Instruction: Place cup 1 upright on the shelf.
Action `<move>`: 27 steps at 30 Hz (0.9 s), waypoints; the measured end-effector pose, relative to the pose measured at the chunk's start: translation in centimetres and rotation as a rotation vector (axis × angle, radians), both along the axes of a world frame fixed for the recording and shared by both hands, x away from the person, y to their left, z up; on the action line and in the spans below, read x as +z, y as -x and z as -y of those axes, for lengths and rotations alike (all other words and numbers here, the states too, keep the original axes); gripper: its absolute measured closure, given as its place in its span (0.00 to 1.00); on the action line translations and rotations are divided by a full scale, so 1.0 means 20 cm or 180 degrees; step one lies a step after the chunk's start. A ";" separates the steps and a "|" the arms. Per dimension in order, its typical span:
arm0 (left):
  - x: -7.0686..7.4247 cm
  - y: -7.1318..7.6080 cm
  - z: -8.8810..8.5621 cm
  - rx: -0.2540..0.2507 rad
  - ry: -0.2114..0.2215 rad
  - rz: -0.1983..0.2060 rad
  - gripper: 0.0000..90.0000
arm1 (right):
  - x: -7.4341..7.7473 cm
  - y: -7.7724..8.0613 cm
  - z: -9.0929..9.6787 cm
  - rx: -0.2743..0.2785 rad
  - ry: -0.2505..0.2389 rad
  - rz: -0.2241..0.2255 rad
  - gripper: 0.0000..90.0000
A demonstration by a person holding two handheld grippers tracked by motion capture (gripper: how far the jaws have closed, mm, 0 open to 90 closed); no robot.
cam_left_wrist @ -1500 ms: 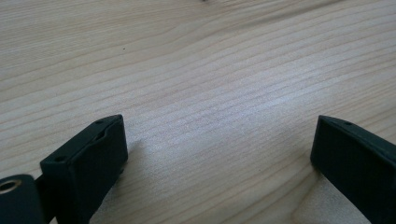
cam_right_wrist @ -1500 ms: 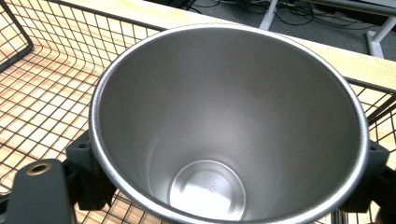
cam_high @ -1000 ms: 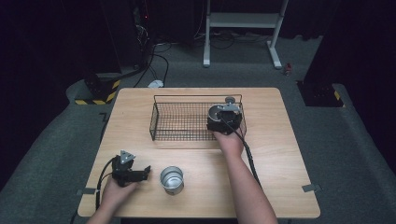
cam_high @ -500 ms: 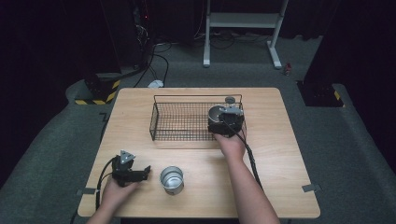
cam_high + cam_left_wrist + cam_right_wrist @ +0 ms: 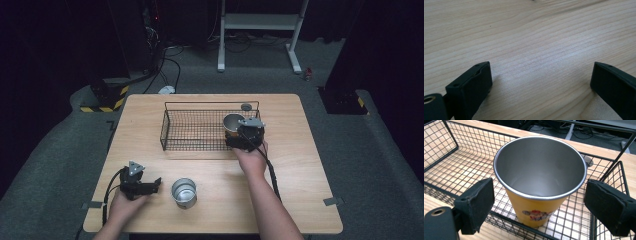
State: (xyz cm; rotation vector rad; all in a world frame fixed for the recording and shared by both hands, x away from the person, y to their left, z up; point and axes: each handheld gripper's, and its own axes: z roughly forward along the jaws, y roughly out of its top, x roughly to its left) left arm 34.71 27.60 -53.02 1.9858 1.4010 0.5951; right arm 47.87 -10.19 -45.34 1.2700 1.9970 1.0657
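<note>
A yellow cup (image 5: 539,182) with a bare steel inside stands upright in the right end of a black wire basket (image 5: 456,167). My right gripper (image 5: 542,205) is open, one jaw on each side of the cup, with a gap between each pad and the cup's wall. From above, the cup (image 5: 232,121) sits just beyond the right gripper (image 5: 240,131), at the basket's (image 5: 165,125) near right corner. My left gripper (image 5: 156,184) rests low over the table at the front left, open, with bare wood between its jaws (image 5: 541,82). A steel cup (image 5: 184,192) stands just to its right.
The wooden table (image 5: 300,165) carries a small grey disc (image 5: 246,106) behind the basket's far rim. The left half of the basket holds nothing. Dark floor, cables and a white stand lie beyond the table's far edge.
My right gripper has drawn back a little toward the person, and the yellow cup now shows beyond it in the basket. The left gripper and the steel cup have stayed put.
</note>
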 end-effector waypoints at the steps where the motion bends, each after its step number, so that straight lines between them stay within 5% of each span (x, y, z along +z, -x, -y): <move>1: 0.00 0.00 0.00 0.0001 0.0002 0.0000 0.05 | 0.00 0.00 0.00 -0.0001 -0.0007 -0.0001 0.11; 27: 0.00 0.00 0.00 -0.0002 -0.0009 -0.0002 0.05 | 0.02 0.25 0.09 0.0149 -0.0066 0.0141 0.11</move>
